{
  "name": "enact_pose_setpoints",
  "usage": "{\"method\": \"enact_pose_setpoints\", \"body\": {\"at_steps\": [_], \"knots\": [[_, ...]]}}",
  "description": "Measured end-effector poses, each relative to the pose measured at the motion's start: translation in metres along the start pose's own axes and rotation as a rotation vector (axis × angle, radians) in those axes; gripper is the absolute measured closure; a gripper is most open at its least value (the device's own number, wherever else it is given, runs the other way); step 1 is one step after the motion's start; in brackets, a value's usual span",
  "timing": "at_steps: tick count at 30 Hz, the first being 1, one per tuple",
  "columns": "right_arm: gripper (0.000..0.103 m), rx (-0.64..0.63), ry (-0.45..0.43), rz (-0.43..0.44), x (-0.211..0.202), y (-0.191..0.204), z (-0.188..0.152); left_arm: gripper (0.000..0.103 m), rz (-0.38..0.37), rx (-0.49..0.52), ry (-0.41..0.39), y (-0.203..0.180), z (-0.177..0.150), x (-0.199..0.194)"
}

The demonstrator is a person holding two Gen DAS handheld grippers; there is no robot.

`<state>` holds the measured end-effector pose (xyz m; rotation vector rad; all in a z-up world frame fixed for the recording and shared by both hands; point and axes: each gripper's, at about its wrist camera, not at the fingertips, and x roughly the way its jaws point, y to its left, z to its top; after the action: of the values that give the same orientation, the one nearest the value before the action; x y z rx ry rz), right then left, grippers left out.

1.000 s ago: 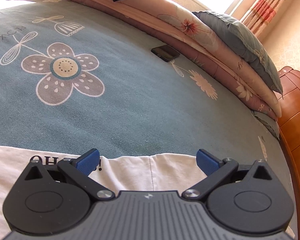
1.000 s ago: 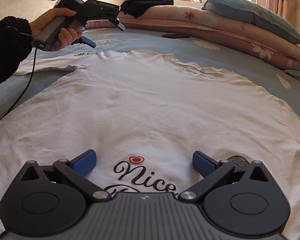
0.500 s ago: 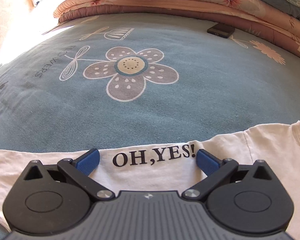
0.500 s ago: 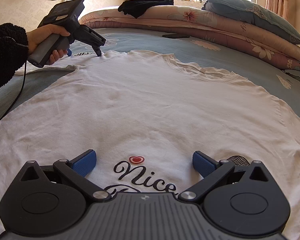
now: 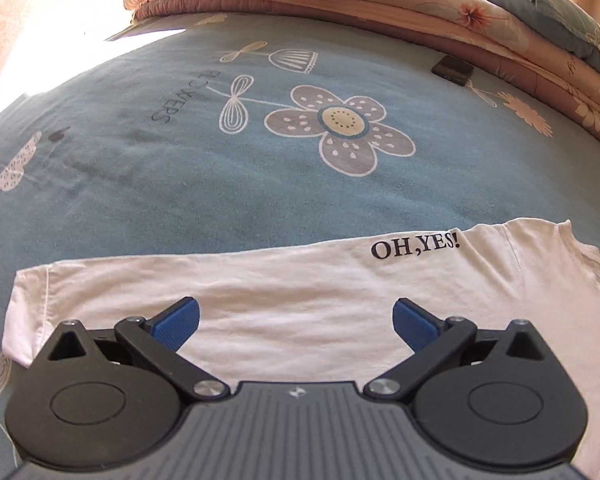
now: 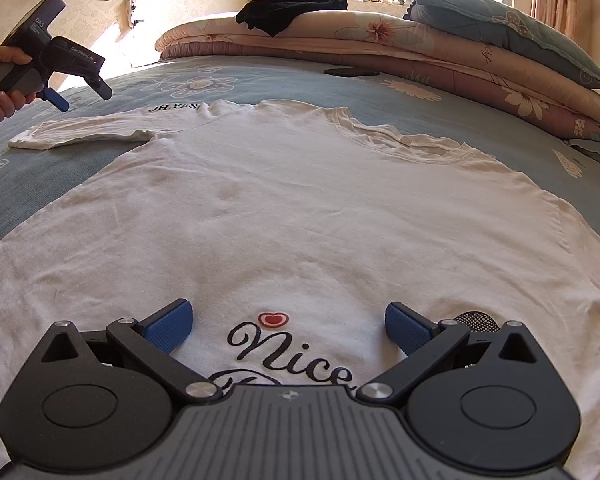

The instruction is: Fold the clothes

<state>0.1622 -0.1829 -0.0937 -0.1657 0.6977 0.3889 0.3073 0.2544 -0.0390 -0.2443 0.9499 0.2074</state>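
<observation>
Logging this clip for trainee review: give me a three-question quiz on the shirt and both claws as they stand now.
1. True or false: the left claw is shut on the sleeve.
2. What is printed on that sleeve of the white T-shirt?
3. The dark phone lies: A) on the shirt, B) on the blue bedspread near the folded quilts, C) in the right claw.

Key: 1 false, its jaws stand open above the cloth; 2 OH,YES!; 3 B.
</observation>
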Motion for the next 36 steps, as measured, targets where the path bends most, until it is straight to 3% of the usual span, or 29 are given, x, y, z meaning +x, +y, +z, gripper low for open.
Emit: {"method": "enact_pose_setpoints", "body": {"at_steps": [4, 7, 10, 12, 16, 22, 25, 29, 33, 36], "knots": [[0.0, 0.0, 0.0, 0.0, 0.0, 0.0, 0.0, 0.001, 0.0, -0.153, 0.021, 0.05, -0.023, 0.015], [0.0, 0.0, 0.001, 0.001, 0.0, -0.001, 0.0, 0.001, -0.066, -0.236, -0.023, 0.08, -0.039, 0.001], [0.0, 0.001, 0.001, 0.002, 0.0, -0.001, 0.001, 0.001, -0.025, -0.314, -0.021, 0.1, -0.038, -0.013], [0.0, 0.001, 0.001, 0.002, 0.0, -0.002, 0.001, 0.001, -0.061, -0.363, -0.047, 0.107, -0.028, -0.018], [0.0, 0.002, 0.0, 0.003, -0.001, -0.002, 0.0, 0.001, -0.184, -0.405, -0.077, 0.098, -0.008, -0.007], [0.0, 0.002, -0.001, 0.003, -0.001, -0.002, 0.0, 0.001, -0.269, -0.356, -0.044, 0.058, 0.007, 0.044], [0.0, 0.001, -0.001, 0.004, -0.001, -0.002, 0.0, 0.001, -0.228, -0.335, -0.092, 0.052, 0.016, 0.057], [0.0, 0.001, -0.001, 0.004, 0.0, -0.002, 0.0, 0.001, -0.162, -0.379, -0.114, 0.063, 0.028, 0.053], [0.0, 0.0, -0.001, 0.003, 0.0, -0.002, 0.0, 0.001, -0.162, -0.376, -0.146, 0.081, 0.018, 0.029], [0.0, 0.0, -0.001, 0.003, 0.0, -0.001, 0.0, 0.001, -0.093, -0.309, -0.158, 0.096, -0.001, 0.013]]}}
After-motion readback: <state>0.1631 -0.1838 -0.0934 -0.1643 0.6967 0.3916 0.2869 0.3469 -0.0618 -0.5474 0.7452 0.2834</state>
